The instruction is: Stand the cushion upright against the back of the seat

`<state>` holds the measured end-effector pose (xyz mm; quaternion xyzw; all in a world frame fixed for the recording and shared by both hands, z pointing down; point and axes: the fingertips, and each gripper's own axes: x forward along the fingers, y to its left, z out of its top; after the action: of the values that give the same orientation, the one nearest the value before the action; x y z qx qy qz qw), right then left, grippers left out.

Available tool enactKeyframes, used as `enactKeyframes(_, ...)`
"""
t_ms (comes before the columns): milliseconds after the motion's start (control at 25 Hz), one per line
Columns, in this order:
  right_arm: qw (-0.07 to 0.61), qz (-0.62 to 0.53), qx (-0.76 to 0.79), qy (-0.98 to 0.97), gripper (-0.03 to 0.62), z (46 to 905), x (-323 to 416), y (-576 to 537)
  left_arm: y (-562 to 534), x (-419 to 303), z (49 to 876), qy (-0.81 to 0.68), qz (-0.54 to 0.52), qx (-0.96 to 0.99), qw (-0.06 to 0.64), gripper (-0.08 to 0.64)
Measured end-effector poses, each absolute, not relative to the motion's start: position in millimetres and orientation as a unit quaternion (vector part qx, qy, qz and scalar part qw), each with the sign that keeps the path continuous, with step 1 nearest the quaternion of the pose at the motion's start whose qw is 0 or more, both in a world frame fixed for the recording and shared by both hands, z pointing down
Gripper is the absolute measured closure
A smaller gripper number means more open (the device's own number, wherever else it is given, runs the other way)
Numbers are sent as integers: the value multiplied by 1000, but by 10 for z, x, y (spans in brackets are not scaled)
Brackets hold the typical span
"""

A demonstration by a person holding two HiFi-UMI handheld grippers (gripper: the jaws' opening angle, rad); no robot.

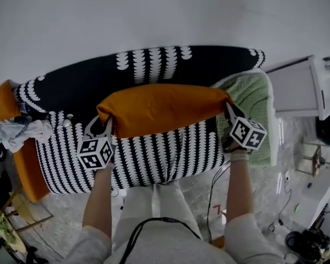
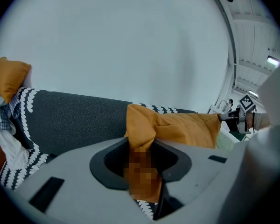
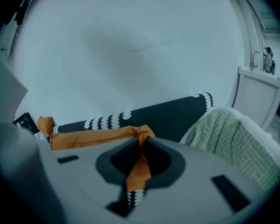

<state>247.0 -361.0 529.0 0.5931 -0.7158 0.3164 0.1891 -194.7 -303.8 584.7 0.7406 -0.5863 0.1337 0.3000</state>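
An orange cushion [image 1: 162, 108] hangs stretched lengthwise between my two grippers, above the seat [image 1: 154, 155] of a black-and-white patterned sofa and in front of its dark backrest [image 1: 93, 89]. My left gripper [image 1: 106, 126] is shut on the cushion's left corner, and that bunched corner [image 2: 139, 125] fills its jaws. My right gripper [image 1: 229, 109] is shut on the right corner, a pinched strip of orange fabric [image 3: 140, 164] between its jaws. In the right gripper view the cushion [image 3: 93, 136] runs away to the left. The cushion's underside is hidden.
A green knitted throw [image 1: 253, 98] lies over a white chair at the sofa's right end. A second orange cushion [image 1: 0, 102] and crumpled clothes [image 1: 16, 132] sit at the left end. White furniture [image 1: 300, 87] and cables stand at the right. A plain wall rises behind the sofa.
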Motion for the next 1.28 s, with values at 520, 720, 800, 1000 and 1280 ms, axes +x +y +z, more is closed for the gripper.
enactKeyframes(520,194,335,599,-701,545,5373,2888,-4252,-3464,-1504,5914,-590,129,719,342,420)
enactKeyframes(720,202,322,585,-716,545,5418,2815,-4574,-3677,-1544,5932,-606,133,710,334,420)
enactKeyframes(800,203,321,579,-722,545,5448,2781,-4681,-3745,-1558,5942,-611,130,708,331,419)
enactKeyframes(1000,212,311,570,-730,545,5516,2728,-4875,-3867,-1587,5962,-623,124,703,321,419)
enactKeyframes(1280,221,310,560,-735,545,5644,2672,-5035,-3949,-1601,5971,-635,124,696,313,419)
